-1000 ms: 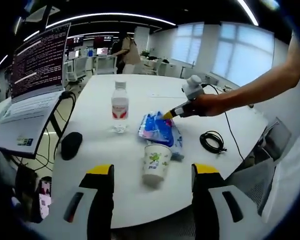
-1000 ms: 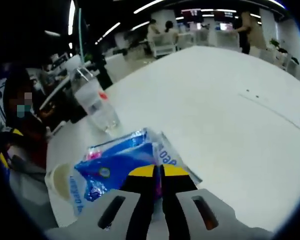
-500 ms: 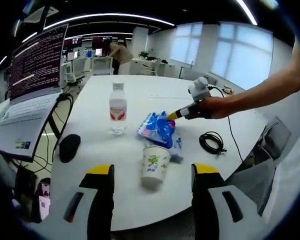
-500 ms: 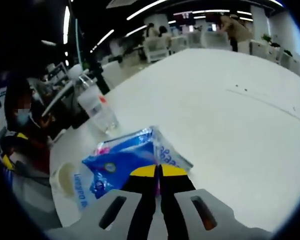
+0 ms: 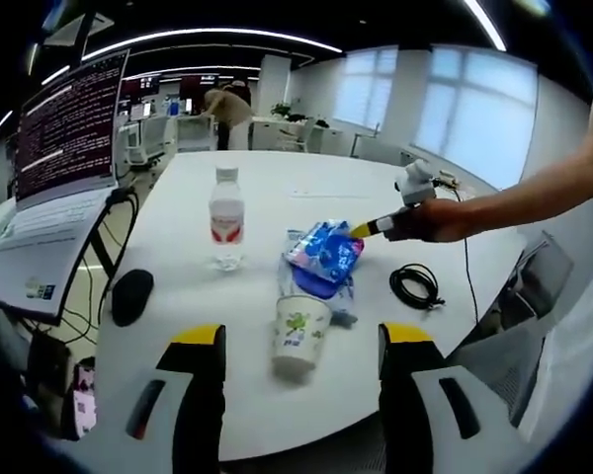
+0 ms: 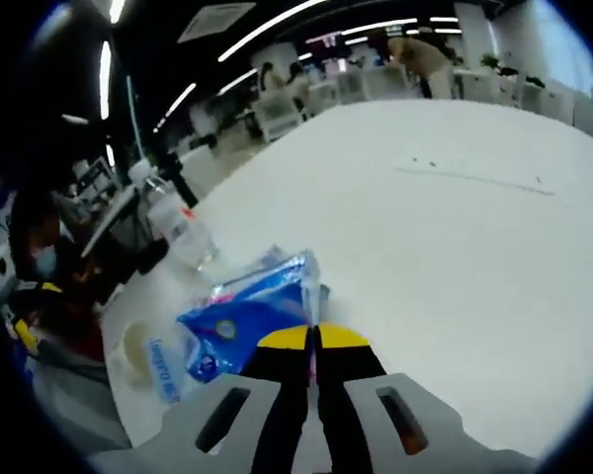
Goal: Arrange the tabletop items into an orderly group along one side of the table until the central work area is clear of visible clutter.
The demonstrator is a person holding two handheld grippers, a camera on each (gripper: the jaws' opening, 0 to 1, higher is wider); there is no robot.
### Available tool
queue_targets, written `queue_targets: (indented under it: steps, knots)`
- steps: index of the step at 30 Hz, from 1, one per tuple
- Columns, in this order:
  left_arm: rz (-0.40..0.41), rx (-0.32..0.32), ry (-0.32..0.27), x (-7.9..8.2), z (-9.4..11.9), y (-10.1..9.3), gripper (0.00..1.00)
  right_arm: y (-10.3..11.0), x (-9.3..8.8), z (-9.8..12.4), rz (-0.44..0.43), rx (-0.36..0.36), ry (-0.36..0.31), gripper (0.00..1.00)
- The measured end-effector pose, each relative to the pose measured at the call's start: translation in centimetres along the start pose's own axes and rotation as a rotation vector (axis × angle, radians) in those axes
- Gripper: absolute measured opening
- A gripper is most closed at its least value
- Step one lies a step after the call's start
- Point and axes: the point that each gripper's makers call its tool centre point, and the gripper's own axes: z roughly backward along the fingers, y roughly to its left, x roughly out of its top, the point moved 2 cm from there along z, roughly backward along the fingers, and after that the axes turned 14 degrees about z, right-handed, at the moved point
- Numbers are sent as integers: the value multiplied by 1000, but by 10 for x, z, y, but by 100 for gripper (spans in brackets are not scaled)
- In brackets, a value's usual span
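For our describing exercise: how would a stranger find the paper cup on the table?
On the round white table, look at the near edge, just in front of the blue plastic packet. The white paper cup with green print stands there, open-topped and squat, unlike the tall clear bottle.

A paper cup (image 5: 299, 336) is standing just ahead, between the left gripper's (image 5: 301, 346) parted jaws. Behind it, the blue packet (image 5: 323, 255), water bottle (image 5: 225, 219) and coiled cable (image 5: 416, 285) are crowding mid-worktop. The far worktop (image 6: 494, 247) is lying bare beyond the packet.
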Motion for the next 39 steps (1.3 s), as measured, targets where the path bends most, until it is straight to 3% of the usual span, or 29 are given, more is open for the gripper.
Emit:
queue_targets:
  steps: [7,17,39]
  knots:
    - [-1,-6,-7,2,-1,-4,63,-12,-12,19,-43,-34,-10,0]
    - [-12,-15,4,1,-5,-10,65,-25,-16,42,-95,-79,-52,0]
    - [-42,-51,26,3,-14,-24,64,-55,-50,100,-217,-207,-112,0]
